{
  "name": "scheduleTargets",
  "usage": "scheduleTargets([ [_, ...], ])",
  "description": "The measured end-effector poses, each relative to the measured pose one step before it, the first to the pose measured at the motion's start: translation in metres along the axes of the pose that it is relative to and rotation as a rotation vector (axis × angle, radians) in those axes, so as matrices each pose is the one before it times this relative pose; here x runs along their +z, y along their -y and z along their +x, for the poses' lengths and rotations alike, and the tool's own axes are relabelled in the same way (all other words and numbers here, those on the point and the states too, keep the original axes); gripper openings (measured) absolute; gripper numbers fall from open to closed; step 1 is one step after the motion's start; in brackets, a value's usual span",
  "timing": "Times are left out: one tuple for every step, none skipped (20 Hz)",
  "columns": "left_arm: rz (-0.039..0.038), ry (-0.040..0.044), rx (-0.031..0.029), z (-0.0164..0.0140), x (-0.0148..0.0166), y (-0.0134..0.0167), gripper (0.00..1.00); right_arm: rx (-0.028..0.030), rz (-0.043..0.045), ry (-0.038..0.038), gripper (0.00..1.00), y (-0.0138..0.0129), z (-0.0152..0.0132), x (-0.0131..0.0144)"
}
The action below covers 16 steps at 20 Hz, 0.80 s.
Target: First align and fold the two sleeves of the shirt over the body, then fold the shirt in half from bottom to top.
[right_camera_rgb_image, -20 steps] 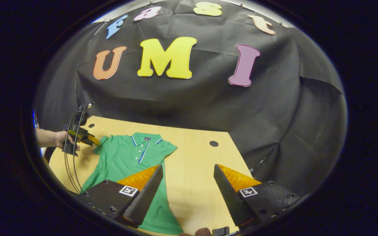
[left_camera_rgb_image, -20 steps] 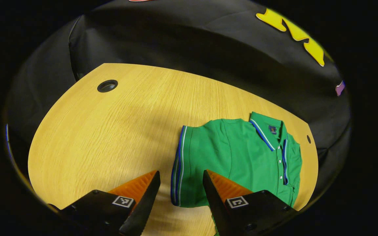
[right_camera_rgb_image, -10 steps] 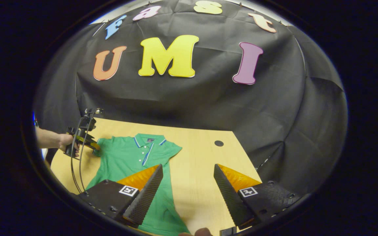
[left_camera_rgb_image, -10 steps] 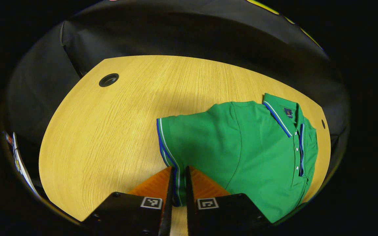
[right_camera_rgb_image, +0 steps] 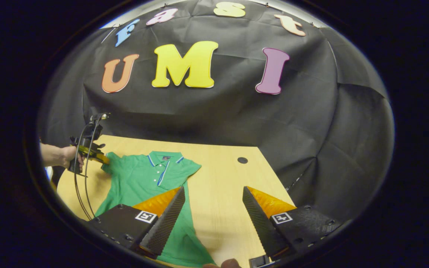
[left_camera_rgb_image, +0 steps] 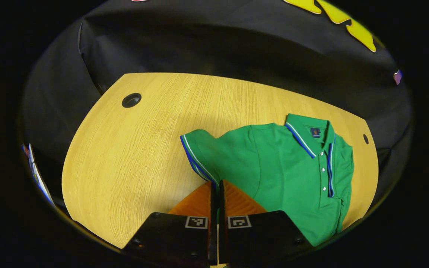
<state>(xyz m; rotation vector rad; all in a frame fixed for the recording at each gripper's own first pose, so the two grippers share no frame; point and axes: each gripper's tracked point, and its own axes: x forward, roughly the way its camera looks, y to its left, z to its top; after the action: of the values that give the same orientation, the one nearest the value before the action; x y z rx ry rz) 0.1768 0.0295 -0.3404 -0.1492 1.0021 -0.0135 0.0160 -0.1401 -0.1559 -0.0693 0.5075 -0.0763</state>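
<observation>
A green polo shirt (left_camera_rgb_image: pixel 285 175) lies face up on a wooden table (left_camera_rgb_image: pixel 132 149), collar toward the booth's black wall. The left gripper (left_camera_rgb_image: pixel 215 186) pinches one sleeve's striped cuff (left_camera_rgb_image: pixel 196 160) (lifted slightly), jaws clamped on it. The right gripper (right_camera_rgb_image: pixel 212 206) hovers above the shirt's lower part, jaws wide apart.

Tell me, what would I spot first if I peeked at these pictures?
The bright green polo shirt with blue-and-white trim jumps out, lying on the pale wooden table. The left gripper is shut on the shirt's striped sleeve cuff, while the right gripper waits open over the table's near side.
</observation>
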Motion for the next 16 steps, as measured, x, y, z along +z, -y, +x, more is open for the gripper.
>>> scheduleTargets([
  [0.00169,0.01077,-0.00053,-0.00584,0.00549,0.003,0.07,0.00434,-0.00181,0.00251,0.97,0.00285,-0.0066,-0.00235],
  [-0.00078,0.00945,-0.00205,-0.00598,0.00588,0.00411,0.07,0.0039,-0.00313,0.00339,0.98,0.00316,-0.00674,-0.00152],
  [0.00417,0.01102,-0.00378,-0.00534,0.00514,0.00646,0.07,0.00303,-0.00276,0.00386,0.97,0.00167,-0.00291,-0.00001],
  [0.01433,0.00902,-0.00297,-0.00552,0.00541,0.00801,0.07,0.00079,0.00102,0.00388,0.97,0.00108,-0.00058,0.00079],
  [0.02147,0.0063,-0.00227,-0.00319,0.00311,0.00941,0.07,-0.00013,0.00613,0.00352,0.96,0.00058,0.00206,0.00043],
  [0.02132,0.00281,-0.00782,-0.00247,0.00284,0.0111,0.07,-0.00059,0.0099,0.00341,0.97,0.00087,-0.00031,0.00131],
  [0.0156,0.0014,-0.01983,-0.00252,0.00396,0.01546,0.07,-0.0004,0.00849,0.00343,0.97,0.00055,-0.00016,-0.00056],
  [0.00846,0.00045,-0.02204,-0.00086,0.00271,0.01749,0.07,-0.00239,0.00394,0.00174,0.97,0.00187,-0.00156,0.0],
  [0.0109,0.00219,-0.02116,0.00039,0.00189,0.01772,0.07,-0.00113,0.00034,-0.0013,0.97,0.00186,-0.00197,-0.0024],
  [0.01314,0.00388,-0.01842,0.00059,0.00338,0.01573,0.07,-0.00216,0.00092,-0.00008,0.96,0.00182,-0.00188,-0.00071],
  [0.01296,0.00377,-0.02103,-0.00024,-0.00037,0.01583,0.07,-0.00326,0.00163,0.00135,0.96,0.00247,-0.00319,-0.00193],
  [0.01117,0.00556,-0.02301,-0.0016,0.0029,0.01528,0.13,-0.00574,0.00376,0.00085,0.96,0.00331,-0.00286,-0.00109],
  [0.01028,0.01191,-0.02791,-0.00205,0.00335,0.01371,0.15,-0.00471,0.00728,-0.00159,0.97,0.00268,-0.00182,-0.00151],
  [0.00833,0.0131,-0.01847,-0.00488,0.00432,0.00869,0.23,-0.00291,0.00879,-0.00108,0.97,0.0017,-0.00015,-0.00032],
  [0.00562,0.01315,-0.00644,-0.00358,0.00288,0.00583,0.29,-0.00386,0.00525,-0.00139,0.97,0.0016,-0.00075,-0.00172],
  [0.00419,0.00884,0.00469,-0.00559,0.00269,0.00199,0.44,-0.00065,0.00055,0.00178,0.97,0.00124,-0.00013,0.0001],
])
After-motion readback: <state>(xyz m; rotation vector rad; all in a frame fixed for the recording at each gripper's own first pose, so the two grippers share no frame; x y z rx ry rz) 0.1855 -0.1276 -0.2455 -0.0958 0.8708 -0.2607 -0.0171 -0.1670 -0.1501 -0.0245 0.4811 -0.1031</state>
